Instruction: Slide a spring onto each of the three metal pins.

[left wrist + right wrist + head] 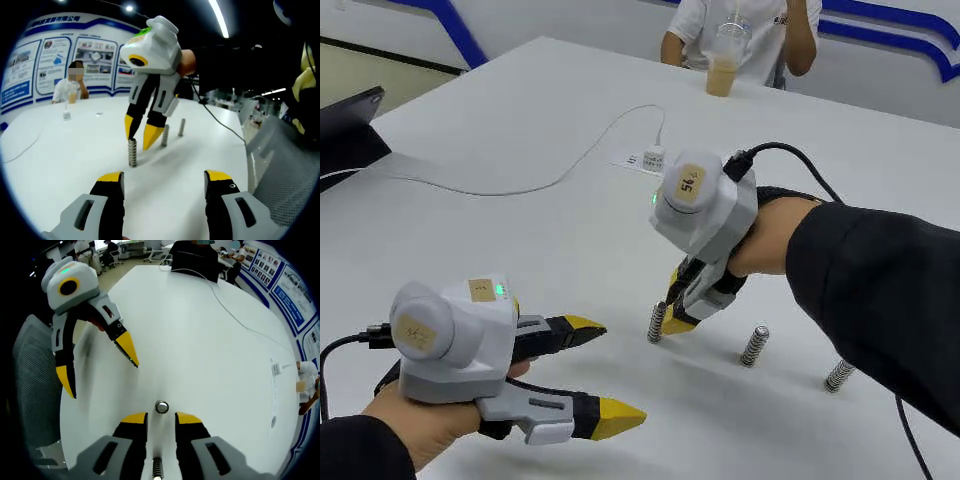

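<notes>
Three springs stand upright on the white table, each on a pin: a left spring [656, 322], a middle spring [754, 345] and a right spring [839, 375]. My right gripper [672, 318] points steeply down with its yellow tips at the top of the left spring. Its jaws are a narrow gap apart, and the round pin top [161, 407] shows just beyond my right gripper [161, 418]. My left gripper [603, 370] hovers at the near left, wide open and holding nothing. From the left gripper [164, 177] I see the nearest spring [132, 152] under the right gripper [140, 134].
A white cable [520, 185] runs across the table [540, 240] to a small plug [653, 158]. A dark tablet [345, 130] lies at the left edge. At the far side a person sits behind a plastic cup [724, 62]. A mesh chair [35, 390] stands by the near edge.
</notes>
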Available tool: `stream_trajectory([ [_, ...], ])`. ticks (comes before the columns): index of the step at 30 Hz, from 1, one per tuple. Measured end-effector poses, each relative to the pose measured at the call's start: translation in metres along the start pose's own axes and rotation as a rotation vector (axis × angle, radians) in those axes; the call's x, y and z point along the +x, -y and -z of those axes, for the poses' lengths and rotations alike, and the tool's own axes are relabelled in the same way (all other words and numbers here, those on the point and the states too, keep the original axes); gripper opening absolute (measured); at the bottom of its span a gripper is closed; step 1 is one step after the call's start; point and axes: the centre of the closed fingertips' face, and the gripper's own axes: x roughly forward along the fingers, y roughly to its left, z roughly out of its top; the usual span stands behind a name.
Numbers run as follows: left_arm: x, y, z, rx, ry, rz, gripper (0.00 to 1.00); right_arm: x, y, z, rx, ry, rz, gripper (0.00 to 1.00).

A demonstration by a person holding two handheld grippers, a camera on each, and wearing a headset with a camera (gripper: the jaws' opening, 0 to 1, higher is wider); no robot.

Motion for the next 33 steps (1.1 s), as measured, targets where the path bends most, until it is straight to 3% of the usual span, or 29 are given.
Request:
stream_trajectory([
  [17,0.001,-0.003,-0.006,0.011,-0.01,-0.009,0.69,-0.037,0.008,0.024,0.11,0.094,0.06,0.24],
  [33,0.003,-0.003,-0.01,0.022,-0.028,-0.007,0.73,-0.066,0.001,0.049,0.211,0.21,0.138,0.27],
])
